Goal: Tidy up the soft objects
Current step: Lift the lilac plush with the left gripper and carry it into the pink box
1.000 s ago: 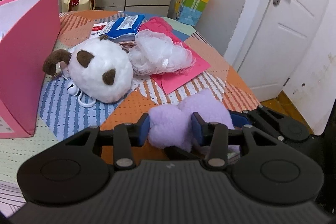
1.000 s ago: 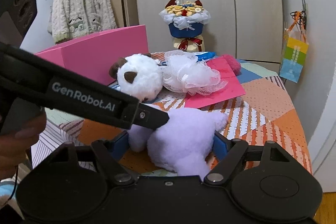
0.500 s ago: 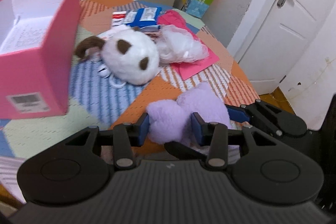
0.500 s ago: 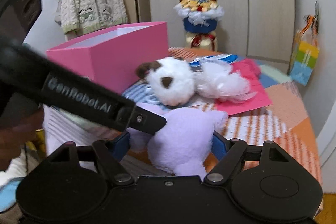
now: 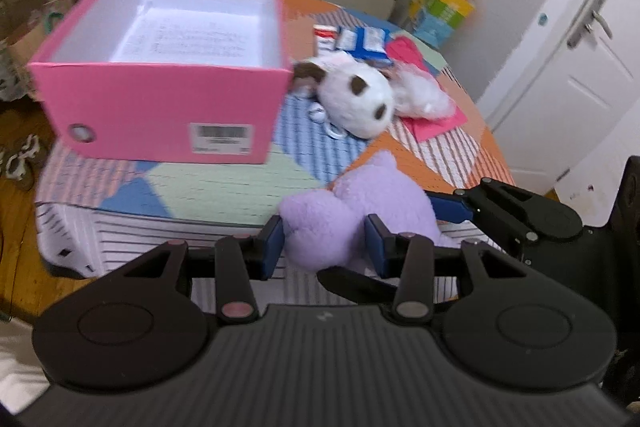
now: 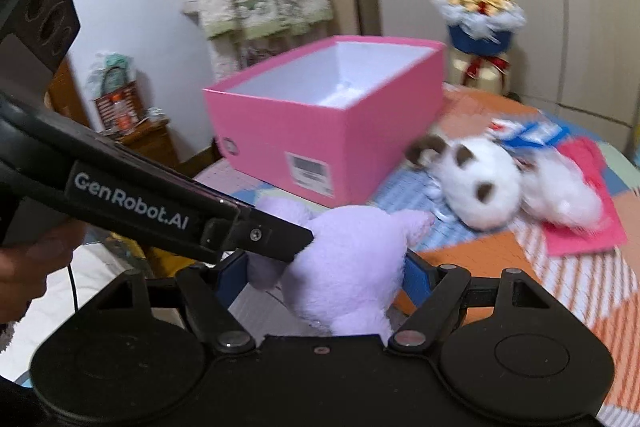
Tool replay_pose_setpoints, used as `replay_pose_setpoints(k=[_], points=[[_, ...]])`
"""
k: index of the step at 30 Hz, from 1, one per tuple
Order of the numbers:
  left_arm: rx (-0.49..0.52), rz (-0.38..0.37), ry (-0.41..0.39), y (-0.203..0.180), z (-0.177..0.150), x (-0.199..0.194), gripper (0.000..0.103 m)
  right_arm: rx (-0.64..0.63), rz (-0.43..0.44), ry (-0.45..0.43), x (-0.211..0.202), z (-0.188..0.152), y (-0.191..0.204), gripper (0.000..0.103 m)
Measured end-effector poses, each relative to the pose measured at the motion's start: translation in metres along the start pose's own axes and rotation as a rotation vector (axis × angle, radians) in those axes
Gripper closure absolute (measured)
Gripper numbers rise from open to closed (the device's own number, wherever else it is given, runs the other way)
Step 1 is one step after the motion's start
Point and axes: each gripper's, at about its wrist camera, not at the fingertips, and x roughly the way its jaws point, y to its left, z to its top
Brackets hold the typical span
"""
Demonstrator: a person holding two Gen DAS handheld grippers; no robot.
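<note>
Two grippers: the left gripper (image 5: 326, 241) and right gripper (image 6: 326, 277) are both clamping the purple plush (image 5: 360, 205), holding it raised above the near edge of the table (image 5: 240, 183).
Pose: the left one is reaching in from the side, crossing the right one's view.
Box: the pink box (image 5: 168, 67) is sitting open, holding only paper.
Remaining: the white plush (image 5: 356, 99) and white mesh puff (image 5: 424, 99) are lying beyond, waiting; judging by this, nothing is packed yet.

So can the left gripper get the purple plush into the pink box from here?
Probably yes: the pink box is open-topped with nothing above it, though both the left gripper and right gripper clamp the purple plush.
</note>
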Motion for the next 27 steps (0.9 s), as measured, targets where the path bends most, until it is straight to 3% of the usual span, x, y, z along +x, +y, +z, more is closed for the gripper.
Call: replay_pose_setpoints(k=[8,17,27], points=[[0.001,0.094,-0.073,0.011,0.011,-0.039,0.061,-0.117,0.008,-0.025,0.001,0.037,0.035,0.021],[0.013,0.124,-0.15,0.027,0.052,-0.072,0.061,-0.145,0.055,-0.053,0.01,0.096,0.039,0.021],[0.004,0.093,-0.18,0.052,0.125,-0.04,0.061,-0.095,0.05,0.007,0.058,0.164,-0.004,0.021]])
